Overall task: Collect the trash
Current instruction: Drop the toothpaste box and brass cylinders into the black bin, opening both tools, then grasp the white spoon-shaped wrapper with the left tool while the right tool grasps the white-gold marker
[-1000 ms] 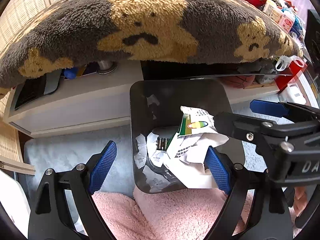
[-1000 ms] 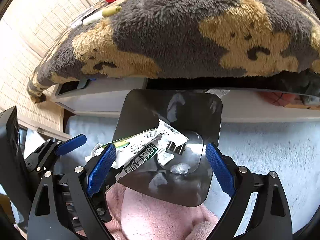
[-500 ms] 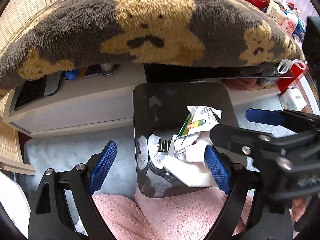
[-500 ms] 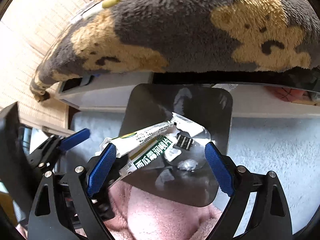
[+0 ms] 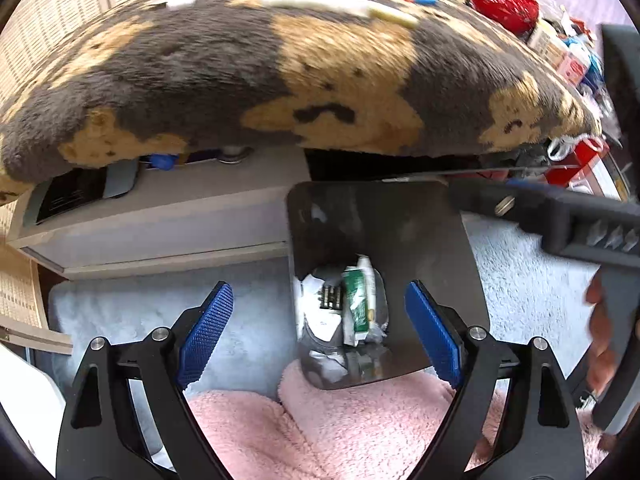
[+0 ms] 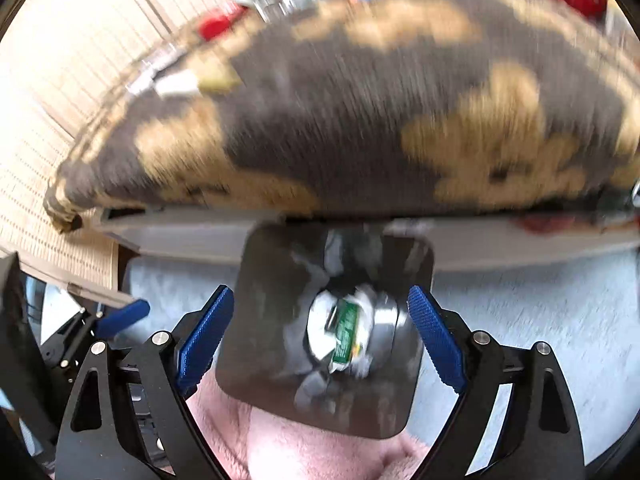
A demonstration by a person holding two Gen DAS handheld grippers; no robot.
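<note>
The bin point(image 5: 384, 220) looks like dark, glossy plastic, its inner walls throwing pale reflections. Down inside lies crumpled white paper point(image 5: 320, 320) and a shiny green wrapper point(image 5: 356, 300). The blanket point(image 5: 280, 80) above is thick grey and tan fleece, matt and shaggy. A pale blue rug point(image 5: 256, 320) looks soft and plushy, and the pink cloth point(image 5: 320, 432) is fluffy. Both grippers' 2 pads point(image 5: 208, 332) are blue, ribbed rubber on matt black plastic.

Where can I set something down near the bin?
Bare grey rug left of the bin, below the white shelf; more rug right of it. Blanket top is cluttered; pink fleece crowds the bin's near edge.
</note>
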